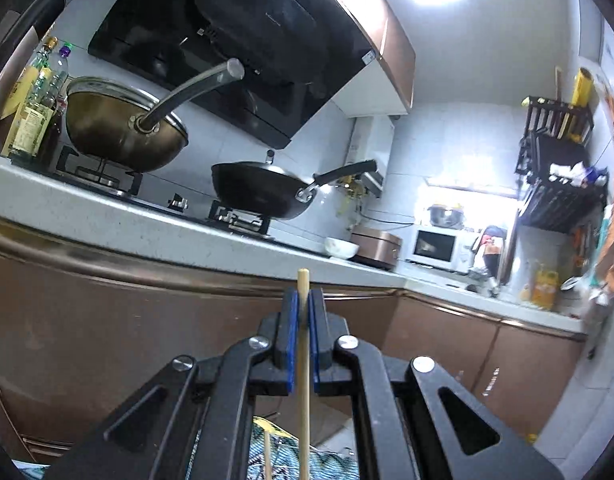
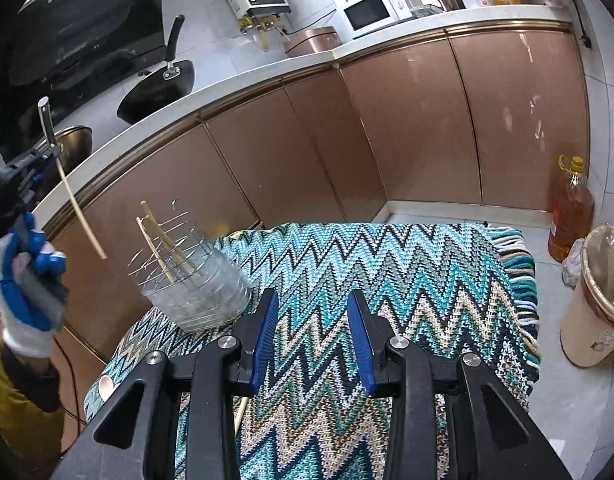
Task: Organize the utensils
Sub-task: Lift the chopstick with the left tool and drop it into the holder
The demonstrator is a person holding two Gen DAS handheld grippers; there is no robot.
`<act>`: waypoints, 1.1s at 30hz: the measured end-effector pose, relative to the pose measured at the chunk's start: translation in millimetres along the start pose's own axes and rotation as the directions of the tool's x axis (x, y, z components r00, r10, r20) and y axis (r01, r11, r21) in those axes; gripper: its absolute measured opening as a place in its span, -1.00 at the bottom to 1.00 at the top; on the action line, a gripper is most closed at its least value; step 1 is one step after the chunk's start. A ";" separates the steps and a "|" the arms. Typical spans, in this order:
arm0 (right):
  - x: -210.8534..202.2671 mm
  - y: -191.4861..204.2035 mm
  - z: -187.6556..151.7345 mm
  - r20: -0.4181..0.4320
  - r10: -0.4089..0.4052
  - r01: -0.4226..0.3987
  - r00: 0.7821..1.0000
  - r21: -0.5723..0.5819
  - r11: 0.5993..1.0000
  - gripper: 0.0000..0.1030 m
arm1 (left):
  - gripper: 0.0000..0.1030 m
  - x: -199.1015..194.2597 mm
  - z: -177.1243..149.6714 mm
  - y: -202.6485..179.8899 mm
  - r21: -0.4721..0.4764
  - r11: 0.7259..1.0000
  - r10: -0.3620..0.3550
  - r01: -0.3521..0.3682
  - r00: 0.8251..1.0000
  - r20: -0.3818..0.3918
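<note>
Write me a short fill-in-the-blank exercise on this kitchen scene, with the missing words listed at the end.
1. The left gripper is shut on a single ____.
2. The wire utensil holder on the zigzag cloth already holds ____ chopsticks.
3. The jaws of the right gripper stand open with ____ between them.
4. The black wok sits on the ____.

Missing words: chopstick; three; nothing; stove

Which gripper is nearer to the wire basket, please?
Right. The right gripper hangs open just beside the wire basket; the left gripper holds a chopstick above it.
</note>
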State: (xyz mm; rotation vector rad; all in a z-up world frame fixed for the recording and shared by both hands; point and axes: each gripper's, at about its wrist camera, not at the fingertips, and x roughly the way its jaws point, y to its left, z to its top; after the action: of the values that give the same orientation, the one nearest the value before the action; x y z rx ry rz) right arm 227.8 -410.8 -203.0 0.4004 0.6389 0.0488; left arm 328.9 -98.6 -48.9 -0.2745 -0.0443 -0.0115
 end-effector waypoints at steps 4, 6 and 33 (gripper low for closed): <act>5.0 -5.1 -1.2 -0.004 -0.003 0.003 1.000 0.004 1.000 -0.30 | -0.91 14.9 -30.8 -3.7 0.029 0.998 0.057 -0.058 0.998 0.028; 8.5 -7.2 -2.4 -0.013 -0.003 0.003 1.000 0.007 1.000 -0.30 | -0.88 20.9 -45.8 -1.7 0.039 0.997 0.063 -0.063 0.998 0.004; -64.2 23.9 -4.4 0.013 0.003 -0.003 1.000 -0.030 1.000 -0.30 | -0.35 -74.6 -21.6 37.3 0.146 0.989 0.038 0.021 0.921 -0.388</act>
State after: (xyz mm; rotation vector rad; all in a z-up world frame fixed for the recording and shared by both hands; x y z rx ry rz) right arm 175.4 -397.8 -160.5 0.3722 0.6240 0.0586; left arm 256.0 -68.2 -83.1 -0.1194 0.3535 -0.0538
